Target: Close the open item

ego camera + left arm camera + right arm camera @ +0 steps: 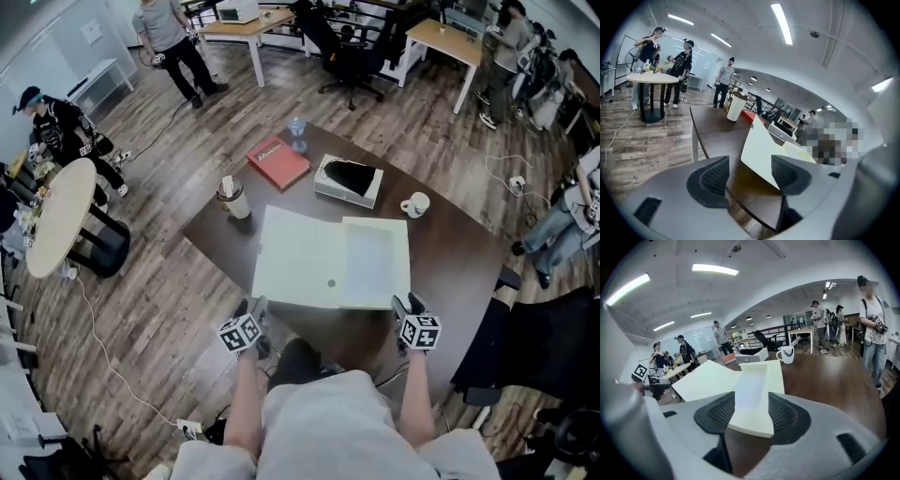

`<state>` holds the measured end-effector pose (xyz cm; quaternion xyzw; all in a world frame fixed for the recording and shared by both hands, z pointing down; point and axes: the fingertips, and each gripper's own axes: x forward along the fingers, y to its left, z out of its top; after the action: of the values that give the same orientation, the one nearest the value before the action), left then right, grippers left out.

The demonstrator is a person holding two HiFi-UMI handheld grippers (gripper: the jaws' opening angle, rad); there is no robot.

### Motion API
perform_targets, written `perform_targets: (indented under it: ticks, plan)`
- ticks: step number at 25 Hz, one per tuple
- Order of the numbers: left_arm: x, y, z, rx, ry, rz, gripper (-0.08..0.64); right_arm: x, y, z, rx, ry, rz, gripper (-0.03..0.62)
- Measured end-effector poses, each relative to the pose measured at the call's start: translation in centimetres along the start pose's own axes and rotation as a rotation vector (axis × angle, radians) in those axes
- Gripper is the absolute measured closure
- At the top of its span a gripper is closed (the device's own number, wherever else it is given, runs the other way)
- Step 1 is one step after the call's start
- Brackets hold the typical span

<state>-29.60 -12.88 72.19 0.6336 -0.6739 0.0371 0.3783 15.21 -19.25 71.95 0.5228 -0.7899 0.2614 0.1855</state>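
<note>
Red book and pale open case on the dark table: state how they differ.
The red book lies shut; the pale case lies spread open. The book is deep red, the case yellowish white. The book covers far less of the dark table than the case. Both are rectangular and rest on that table.

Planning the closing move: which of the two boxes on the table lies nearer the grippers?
The cream box, spread open flat at the table's near edge; the smaller white box with a dark top sits farther back, by the mug.
</note>
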Motion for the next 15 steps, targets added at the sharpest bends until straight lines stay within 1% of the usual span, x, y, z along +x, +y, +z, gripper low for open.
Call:
perform_targets:
  ticks: [2, 4, 6, 8, 10, 12, 15]
  plan:
    - [0.9, 0.4, -0.8, -0.037, 0.018, 0.007, 0.301, 0.4, -1.1, -0.8, 0.029, 0.015, 0.021, 0.350]
    - [1.3, 0.5, -0.7, -0.063, 0.003, 0.016, 0.287, 1.1, -1.8, -1.3, 0.085, 0.016, 0.058, 0.272]
    - [1.7, 0.2, -0.5, -0.078, -0.013, 0.001, 0.278, 1.7, -2.4, -1.7, 0.125, 0.020, 0.075, 0.237]
    - [2.3, 0.0, -0.8, -0.101, -0.014, -0.020, 0.272, 2.4, -2.8, -2.4, 0.145, 0.043, 0.081, 0.204]
    - [2.7, 0.0, -0.8, -0.128, -0.016, -0.031, 0.270, 3.2, -2.4, -2.8, 0.148, 0.067, 0.094, 0.196]
    - [3.0, 0.2, -0.5, -0.137, -0.020, -0.033, 0.270, 4.1, -1.8, -3.0, 0.138, 0.076, 0.099, 0.194]
    - [3.6, 0.3, -0.4, -0.133, -0.012, -0.027, 0.270, 4.9, -2.1, -2.9, 0.101, 0.081, 0.070, 0.208]
